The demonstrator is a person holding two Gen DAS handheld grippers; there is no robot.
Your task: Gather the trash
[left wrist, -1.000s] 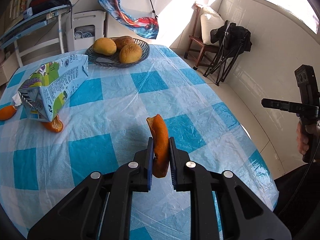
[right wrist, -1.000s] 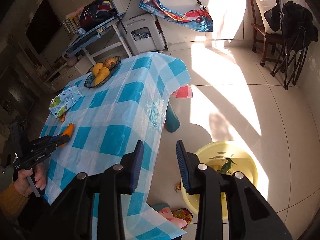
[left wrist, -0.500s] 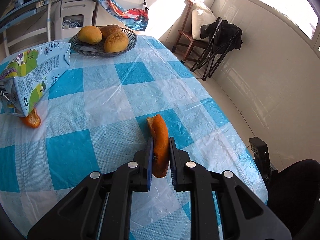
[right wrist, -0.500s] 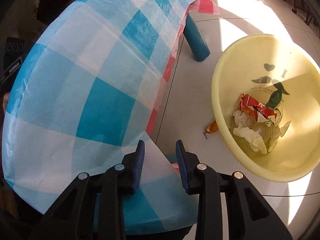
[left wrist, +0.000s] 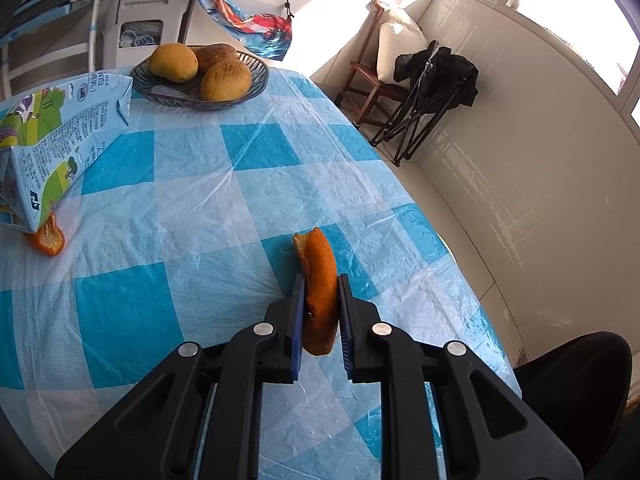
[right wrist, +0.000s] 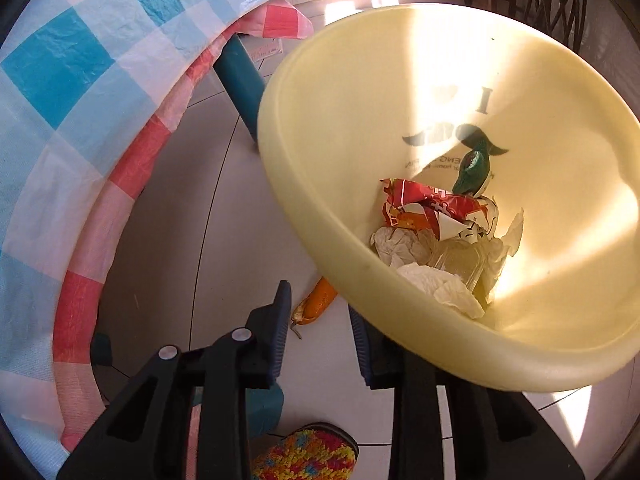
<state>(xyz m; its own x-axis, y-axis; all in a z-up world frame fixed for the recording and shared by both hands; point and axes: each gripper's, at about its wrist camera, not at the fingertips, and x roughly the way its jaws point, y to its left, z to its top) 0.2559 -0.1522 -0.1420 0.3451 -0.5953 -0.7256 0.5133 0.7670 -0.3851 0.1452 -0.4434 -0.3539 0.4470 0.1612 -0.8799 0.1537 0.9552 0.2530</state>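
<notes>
My left gripper (left wrist: pixel 319 294) is shut on a strip of orange peel (left wrist: pixel 318 288) and holds it above the blue checked tablecloth (left wrist: pixel 240 184). Another orange peel piece (left wrist: pixel 47 236) lies by a milk carton (left wrist: pixel 56 148) at the table's left. My right gripper (right wrist: pixel 318 312) is open and empty, low over the floor, with a piece of orange peel (right wrist: pixel 314 306) on the tiles between its fingers. Its right finger is partly hidden behind the rim of a yellow basin (right wrist: pixel 332 240) that holds crumpled paper (right wrist: pixel 436 284), a red wrapper (right wrist: pixel 432 208) and a green item (right wrist: pixel 474 170).
A wire bowl of mangoes (left wrist: pixel 200 76) stands at the table's far side. A wooden chair (left wrist: pixel 380 80) and folded black chair (left wrist: pixel 432 96) stand by the wall. A teal table leg (right wrist: pixel 242 84), hanging cloth edge (right wrist: pixel 120 168) and a crocheted slipper (right wrist: pixel 308 454) are near the basin.
My right gripper has dropped lower and closer to the basin and the floor peel, which now lies between its fingers. My left gripper still holds the peel, shifted slightly over the table.
</notes>
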